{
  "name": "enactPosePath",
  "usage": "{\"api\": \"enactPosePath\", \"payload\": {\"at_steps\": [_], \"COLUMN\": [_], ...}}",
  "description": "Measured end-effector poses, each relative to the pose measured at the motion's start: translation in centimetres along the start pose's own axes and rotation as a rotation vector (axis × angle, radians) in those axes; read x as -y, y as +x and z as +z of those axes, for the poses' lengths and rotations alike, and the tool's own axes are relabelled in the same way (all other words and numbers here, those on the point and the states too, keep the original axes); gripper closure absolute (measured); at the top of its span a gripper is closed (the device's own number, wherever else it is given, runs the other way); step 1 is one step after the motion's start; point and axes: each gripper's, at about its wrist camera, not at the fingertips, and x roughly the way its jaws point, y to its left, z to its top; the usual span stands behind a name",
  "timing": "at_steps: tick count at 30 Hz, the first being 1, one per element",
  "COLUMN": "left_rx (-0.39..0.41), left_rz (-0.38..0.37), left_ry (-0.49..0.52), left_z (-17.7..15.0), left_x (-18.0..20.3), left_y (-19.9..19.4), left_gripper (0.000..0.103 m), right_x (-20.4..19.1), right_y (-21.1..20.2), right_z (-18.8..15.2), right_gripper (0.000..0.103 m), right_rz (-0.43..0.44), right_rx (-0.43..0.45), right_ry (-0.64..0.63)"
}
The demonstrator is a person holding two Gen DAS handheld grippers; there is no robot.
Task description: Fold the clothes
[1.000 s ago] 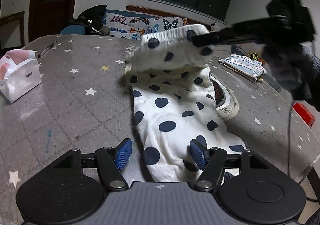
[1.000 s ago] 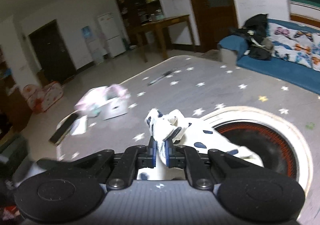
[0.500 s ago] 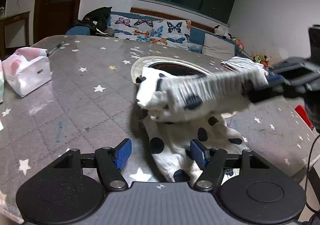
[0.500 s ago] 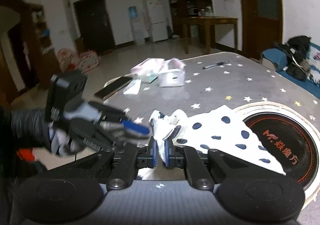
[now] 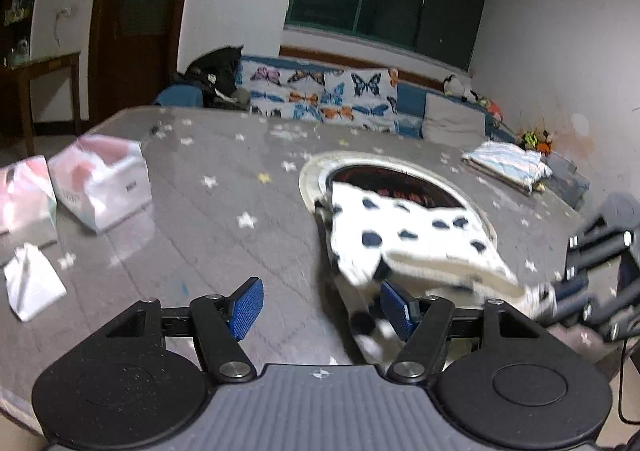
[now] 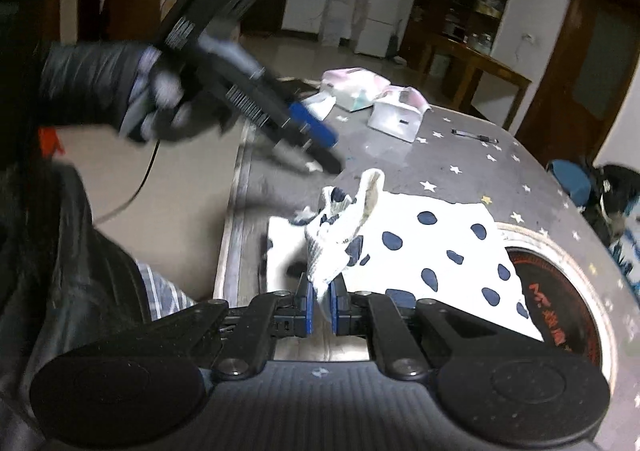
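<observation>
Two grippers mine. Right gripper (image 6: 320,301) jaws nearly closed, pinching bunched ribbed edge of polka-dot garment (image 6: 436,247). Left gripper (image 5: 320,307) jaws wide, holding nothing. Garment on star-print table (image 5: 200,219), long axis running from near edge toward far round inset (image 6: 568,291).

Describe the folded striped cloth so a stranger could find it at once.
Start at the grey star-patterned table and go past the round burner to the far right edge. The striped cloth lies there, folded flat; the nearer garment is white with dark spots.
</observation>
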Motion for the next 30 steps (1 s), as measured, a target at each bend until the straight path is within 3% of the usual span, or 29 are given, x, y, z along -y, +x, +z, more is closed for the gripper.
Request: {"api": "enactPosePath", "payload": {"at_steps": [8,13,15,20,27,30], "left_rx": [0.063,0.031,0.012,-0.005,-0.035,-0.058], "left_rz": [-0.1,-0.166,-0.191,-0.172,-0.137,-0.14], "left_ry": [0.05,0.059,0.055,0.024,-0.039,-0.068], "left_z": [2.4,2.4,2.1,1.2,-0.1,-0.8], "left_x": [1.4,2.3,2.4,1.5,-0.6,-1.1], "left_y": [0.8,2.4,2.6,1.8,0.4,0.3], "left_gripper": [0.036,0.038,0.038,0.038,0.038,0.038], "right_x": [-1.5,-1.9,-1.8,-1.8,0.1,0.4], "right_y": [-0.5,-0.1,-0.2,-0.6,-2.3,-1.7], "right_z": [-0.4,-1.0,-1.1,-1.2,-0.4,0.1], "right_gripper": [0.095,0.094,0.089,0.076,0.076,0.076], "right_rz": [-0.043,-0.037,-0.027,0.005,0.012,-0.002], "right_rx": [-0.033,-0.071,-0.075,-0.081,-0.025,-0.016], "right_ry": [-0.121,-0.141,-0.135,-0.114,0.04,0.045]}}
